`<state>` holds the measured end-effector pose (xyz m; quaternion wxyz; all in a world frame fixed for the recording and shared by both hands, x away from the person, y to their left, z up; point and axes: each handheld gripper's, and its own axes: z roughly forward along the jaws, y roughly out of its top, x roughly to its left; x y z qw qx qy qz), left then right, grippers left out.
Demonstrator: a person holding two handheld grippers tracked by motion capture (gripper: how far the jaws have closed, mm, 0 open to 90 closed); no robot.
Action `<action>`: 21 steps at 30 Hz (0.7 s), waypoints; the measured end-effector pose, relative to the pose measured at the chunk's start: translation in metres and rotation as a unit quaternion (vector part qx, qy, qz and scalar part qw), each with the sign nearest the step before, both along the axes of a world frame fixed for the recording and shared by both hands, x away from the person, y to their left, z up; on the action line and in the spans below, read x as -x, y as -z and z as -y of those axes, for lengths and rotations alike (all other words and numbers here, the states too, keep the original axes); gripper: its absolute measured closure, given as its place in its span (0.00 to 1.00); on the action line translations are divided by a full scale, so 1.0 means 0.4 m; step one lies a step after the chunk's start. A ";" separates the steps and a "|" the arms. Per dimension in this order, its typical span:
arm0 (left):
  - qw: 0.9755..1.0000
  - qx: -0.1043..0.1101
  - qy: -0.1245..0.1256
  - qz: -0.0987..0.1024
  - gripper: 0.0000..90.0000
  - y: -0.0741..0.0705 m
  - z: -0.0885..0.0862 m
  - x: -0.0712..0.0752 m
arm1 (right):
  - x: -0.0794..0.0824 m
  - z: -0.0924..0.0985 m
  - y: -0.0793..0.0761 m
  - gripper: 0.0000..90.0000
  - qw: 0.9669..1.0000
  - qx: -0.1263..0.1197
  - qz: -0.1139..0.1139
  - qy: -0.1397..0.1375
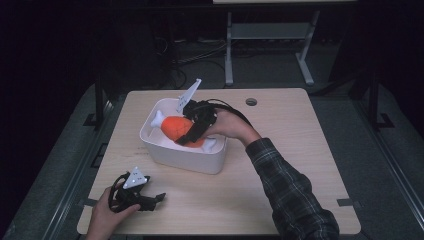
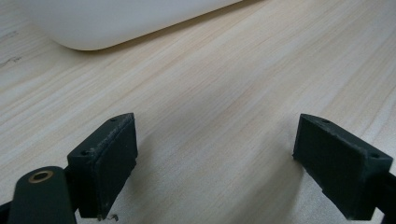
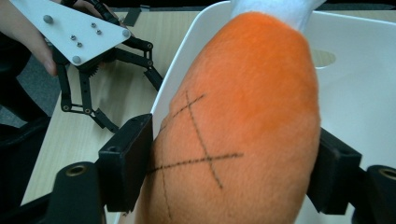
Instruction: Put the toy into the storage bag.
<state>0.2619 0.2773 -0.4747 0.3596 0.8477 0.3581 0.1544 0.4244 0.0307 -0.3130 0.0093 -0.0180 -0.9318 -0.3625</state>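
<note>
A pale wooden bench [image 1: 280,150] with a small round hole [image 1: 251,101] near its far edge carries a white bin [image 1: 182,152], which stands on the wood ahead of the left gripper's fingers [image 2: 105,163]. Those fingers sit low over bare boards.

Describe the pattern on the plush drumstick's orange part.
Dark stitched crossing lines on the orange plush drumstick, clearest in the right gripper view.

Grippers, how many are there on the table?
2. The left gripper rests open on the near left of the table. The right gripper is over the white bin, shut on the orange plush drumstick.
</note>
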 end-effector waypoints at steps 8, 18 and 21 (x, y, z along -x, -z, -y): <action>1.000 -0.001 0.001 0.000 0.14 0.000 0.000 0.000 | 0.005 0.003 -0.007 0.27 1.000 -0.007 -0.003 0.002; 1.000 0.001 0.000 0.000 0.14 0.000 0.000 0.000 | 0.015 0.059 -0.026 0.26 0.999 -0.017 -0.004 0.031; 1.000 0.000 0.000 0.000 0.14 0.000 0.000 0.000 | 0.020 0.093 -0.034 0.23 0.998 -0.024 0.002 0.054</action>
